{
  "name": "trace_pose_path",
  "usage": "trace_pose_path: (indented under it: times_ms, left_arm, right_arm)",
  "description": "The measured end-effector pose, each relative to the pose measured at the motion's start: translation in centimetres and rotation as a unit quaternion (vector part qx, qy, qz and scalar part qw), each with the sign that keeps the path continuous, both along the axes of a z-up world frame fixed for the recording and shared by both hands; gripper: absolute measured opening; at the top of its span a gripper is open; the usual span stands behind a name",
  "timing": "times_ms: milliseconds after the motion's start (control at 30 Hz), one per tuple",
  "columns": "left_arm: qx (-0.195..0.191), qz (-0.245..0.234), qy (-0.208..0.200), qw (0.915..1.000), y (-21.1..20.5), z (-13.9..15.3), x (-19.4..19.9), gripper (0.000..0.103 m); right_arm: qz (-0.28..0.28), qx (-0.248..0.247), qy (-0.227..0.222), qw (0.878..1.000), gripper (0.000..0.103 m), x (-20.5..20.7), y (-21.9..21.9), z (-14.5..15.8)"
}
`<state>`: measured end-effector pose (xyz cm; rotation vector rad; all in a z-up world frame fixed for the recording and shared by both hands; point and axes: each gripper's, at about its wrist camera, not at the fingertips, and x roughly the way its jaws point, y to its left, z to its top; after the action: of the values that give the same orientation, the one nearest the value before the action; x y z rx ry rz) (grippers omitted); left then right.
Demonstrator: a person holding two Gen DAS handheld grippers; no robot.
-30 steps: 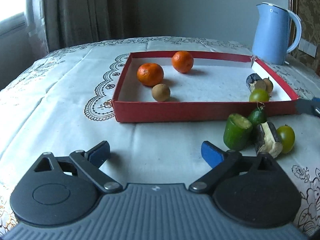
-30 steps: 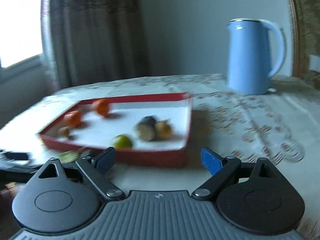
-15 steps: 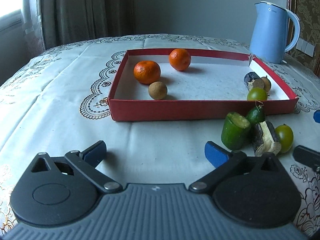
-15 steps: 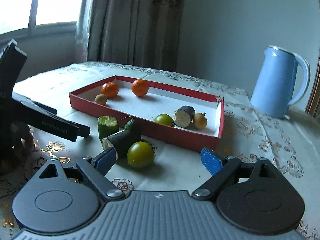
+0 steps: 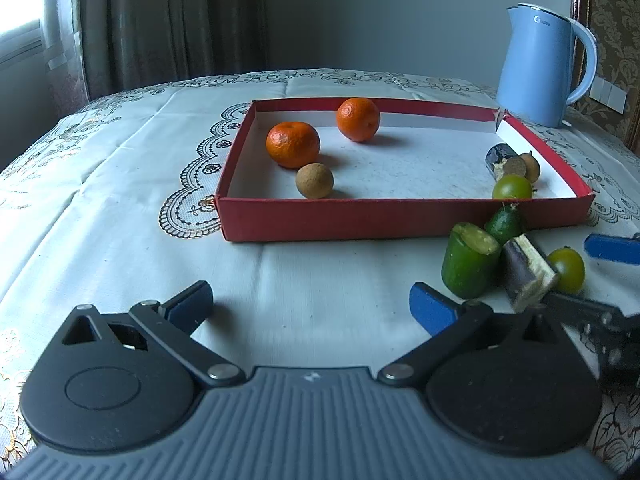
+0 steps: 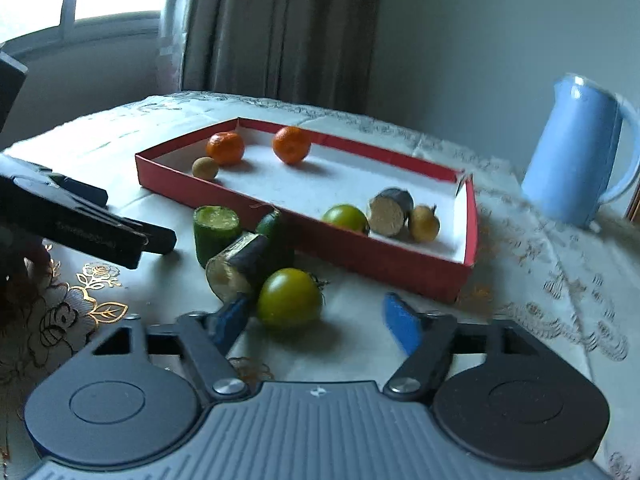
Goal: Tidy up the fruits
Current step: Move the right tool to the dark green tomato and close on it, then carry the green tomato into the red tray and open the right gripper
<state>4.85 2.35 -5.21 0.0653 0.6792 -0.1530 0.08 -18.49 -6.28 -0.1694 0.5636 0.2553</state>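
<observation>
1. Between your right gripper (image 6: pixel 316 320) fingers sits the green tomato (image 6: pixel 289 298), close against the left pad; the right pad stands clear of it. The jaws have just been closing but are not yet clamped on it.
2. Just beyond that tomato lie a dark cut chunk (image 6: pixel 238 266) with a pale end, an upright green cut piece (image 6: pixel 216 230) and a small dark green fruit (image 6: pixel 270 222), all bunched on the tablecloth (image 6: pixel 540 280) against the near wall of the red tray (image 6: pixel 360 254), toward its right end.
3. Your left gripper (image 5: pixel 310 300) stands wide and empty over bare cloth in front of the tray's near wall, with the same cluster off to its right, the green cut piece nearest its right finger.
4. Inside the tray, two oranges (image 5: pixel 294 144) and a small brown fruit (image 5: pixel 314 180) sit near the far-left corner; a green fruit (image 5: pixel 512 188), a dark cut piece (image 5: pixel 505 162) and another small brown fruit (image 5: pixel 531 166) sit against the right wall near the near-right corner.
5. Only your right wrist view shows both pads around the tomato. Your left wrist view shows that tomato half hidden behind the dark chunk, with one blue pad of the right gripper beside it at the picture's right edge.
6. A blue kettle (image 5: pixel 540 68) stands beyond the tray's far-right corner.
</observation>
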Motion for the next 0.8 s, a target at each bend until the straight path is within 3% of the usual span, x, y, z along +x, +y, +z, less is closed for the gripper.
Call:
trace_pose_path:
  times_ms: [200, 333, 533, 800]
  left_arm:
    - [0.0, -0.001, 0.0, 1.0, 0.0, 0.0, 0.0, 0.103]
    - [0.0, -0.001, 0.0, 1.0, 0.0, 0.0, 0.0, 0.103]
    - [0.0, -0.001, -0.001, 1.0, -0.1, 0.0, -0.1, 0.103]
    - [0.0, -0.001, -0.001, 1.0, -0.1, 0.0, -0.1, 0.103]
  right_arm:
    - [-0.004, 0.008, 0.009, 1.0, 0.063, 0.5, -0.3, -0.2]
    - [0.019, 0.018, 0.012, 1.0, 0.041, 0.4, -0.1, -0.2]
    - [0.008, 0.021, 0.0, 1.0, 0.033, -0.1, -0.3, 0.1]
    - [-0.037, 0.031, -0.033, 0.998, 0.033, -0.5, -2.2, 1.0]
